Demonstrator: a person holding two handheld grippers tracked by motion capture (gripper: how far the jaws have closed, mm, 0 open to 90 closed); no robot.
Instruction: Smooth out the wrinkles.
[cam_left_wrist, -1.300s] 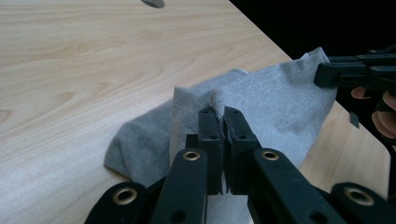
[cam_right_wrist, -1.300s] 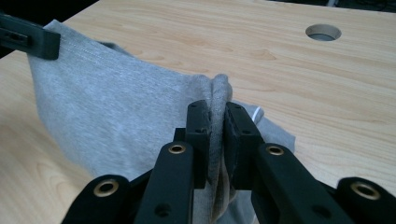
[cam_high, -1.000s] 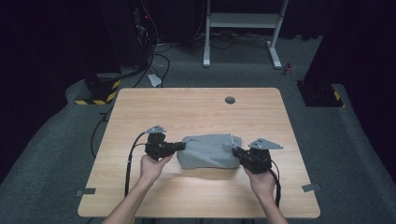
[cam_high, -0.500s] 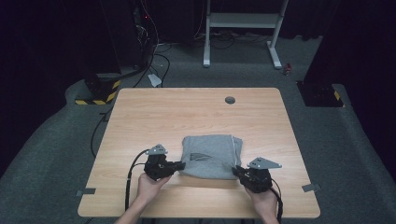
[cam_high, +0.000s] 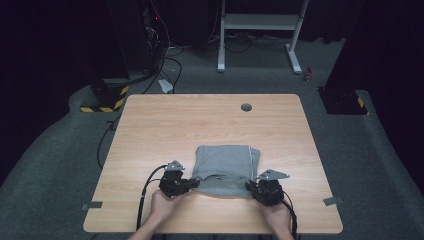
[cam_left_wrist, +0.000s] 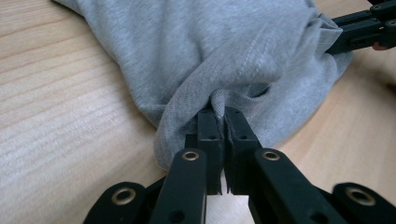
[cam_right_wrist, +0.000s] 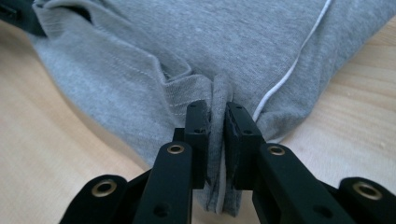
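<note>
A folded grey garment (cam_high: 225, 167) with a thin white trim line lies on the near half of the wooden table (cam_high: 210, 120). My left gripper (cam_high: 192, 183) is shut on the garment's (cam_left_wrist: 224, 51) near left corner, with a pinch of cloth between its pads. My right gripper (cam_high: 251, 187) is shut on the garment's (cam_right_wrist: 219, 42) near right corner, a fold of fabric squeezed between its pads beside the white trim (cam_right_wrist: 289, 70). Both grippers (cam_left_wrist: 219, 114) (cam_right_wrist: 215, 109) sit low, close to the tabletop. Between them the near edge of the cloth sags.
A small dark round grommet (cam_high: 246, 107) sits near the table's far edge. Black cables trail from the left gripper over the table's near left side (cam_high: 147, 187). Beyond the table stand a white frame (cam_high: 260, 30) and dark equipment on grey carpet.
Both hands have come toward the table's near edge and lower, dragging the garment's near edge with them. The cloth, bunched and lifted earlier, now lies spread flatter on the table.
</note>
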